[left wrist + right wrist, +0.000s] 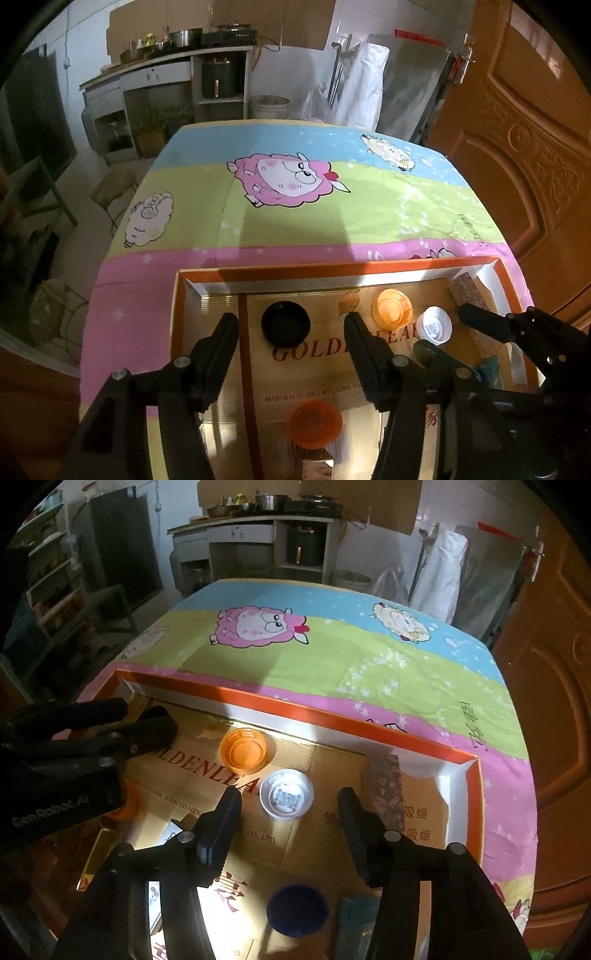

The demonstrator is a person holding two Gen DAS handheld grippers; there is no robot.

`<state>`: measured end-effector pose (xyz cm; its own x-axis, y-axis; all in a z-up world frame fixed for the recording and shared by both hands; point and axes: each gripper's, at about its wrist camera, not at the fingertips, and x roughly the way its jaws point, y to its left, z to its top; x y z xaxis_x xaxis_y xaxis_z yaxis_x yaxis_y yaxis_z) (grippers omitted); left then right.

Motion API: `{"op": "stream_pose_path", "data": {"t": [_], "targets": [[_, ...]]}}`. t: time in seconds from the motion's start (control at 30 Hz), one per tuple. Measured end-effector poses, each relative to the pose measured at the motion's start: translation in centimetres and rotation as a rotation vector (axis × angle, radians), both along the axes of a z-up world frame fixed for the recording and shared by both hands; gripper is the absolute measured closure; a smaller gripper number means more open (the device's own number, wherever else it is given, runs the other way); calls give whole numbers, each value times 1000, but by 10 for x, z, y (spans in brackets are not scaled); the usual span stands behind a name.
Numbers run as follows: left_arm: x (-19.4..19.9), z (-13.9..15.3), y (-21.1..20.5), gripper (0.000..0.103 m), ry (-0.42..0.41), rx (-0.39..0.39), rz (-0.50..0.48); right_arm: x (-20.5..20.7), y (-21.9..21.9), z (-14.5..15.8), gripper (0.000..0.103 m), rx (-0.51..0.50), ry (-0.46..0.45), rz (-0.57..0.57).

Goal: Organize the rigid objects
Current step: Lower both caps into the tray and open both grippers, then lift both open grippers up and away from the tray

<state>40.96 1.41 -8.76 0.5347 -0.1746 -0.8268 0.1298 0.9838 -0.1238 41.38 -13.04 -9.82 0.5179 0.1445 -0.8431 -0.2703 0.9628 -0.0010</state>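
Observation:
An orange-rimmed cardboard box (pixel 332 266) lies on the cartoon tablecloth and holds small things. In the left wrist view a black cap (pixel 285 321) sits just ahead of my open, empty left gripper (pixel 290 319), with an orange cap (pixel 394 308), a white cap (pixel 436 325) and a second orange lid (pixel 314 425) nearby. In the right wrist view my open, empty right gripper (pixel 289 794) hovers over the white cap (pixel 287 799). An orange cap (pixel 242 752), a dark blue cap (pixel 297 910) and a speckled block (pixel 386 790) lie around it.
The box rim (pixel 295 710) stands up around the contents. The left gripper body (pixel 74 753) sits close on the left of the right wrist view. A wooden door (pixel 524 147) stands to the right. A counter with pots (pixel 258 520) is at the back.

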Motion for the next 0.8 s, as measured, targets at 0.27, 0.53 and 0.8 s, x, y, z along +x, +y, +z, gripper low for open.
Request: {"op": "stream_pose_path", "data": {"t": [0.27, 0.53, 0.8], "targets": [[-11, 7, 5, 43, -29, -11, 21, -11, -3, 6, 39, 7, -13, -22], [-38, 24, 8, 36, -102, -25, 46, -32, -13, 20, 39, 71, -52, -95], [-66, 33, 5, 36, -143, -1, 76, -62, -15, 31, 39, 81, -90, -143]]}}
